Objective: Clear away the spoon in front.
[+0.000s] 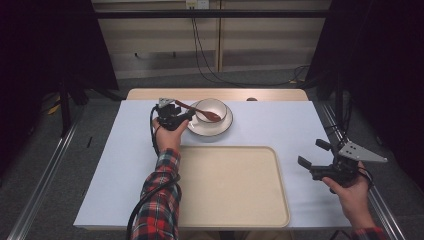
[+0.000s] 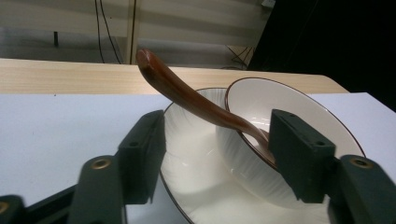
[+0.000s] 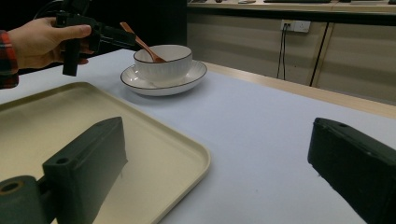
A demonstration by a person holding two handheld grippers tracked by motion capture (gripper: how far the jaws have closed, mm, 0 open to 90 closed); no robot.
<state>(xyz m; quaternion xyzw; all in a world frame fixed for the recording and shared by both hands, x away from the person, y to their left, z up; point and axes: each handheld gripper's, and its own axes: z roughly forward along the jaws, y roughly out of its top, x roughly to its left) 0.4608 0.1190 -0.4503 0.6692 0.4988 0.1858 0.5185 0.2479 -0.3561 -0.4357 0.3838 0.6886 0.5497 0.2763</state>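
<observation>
Left claw [image 2: 217, 154] jaws spread, straddling plate [image 2: 187, 186] rim; brown spoon [image 2: 187, 95] leans from bowl [image 2: 289, 105]

Premises present as a laboratory or recording test bay, not a home. Black curtains [image 1: 385, 75] enclose both sides. Metal rails [image 1: 42, 175] run along the grey floor beside the table [image 1: 280, 125], which carries a plain white cover. Loose cables [image 1: 205, 60] hang from a wall socket [image 1: 196, 4] against bare beige panelling.
</observation>
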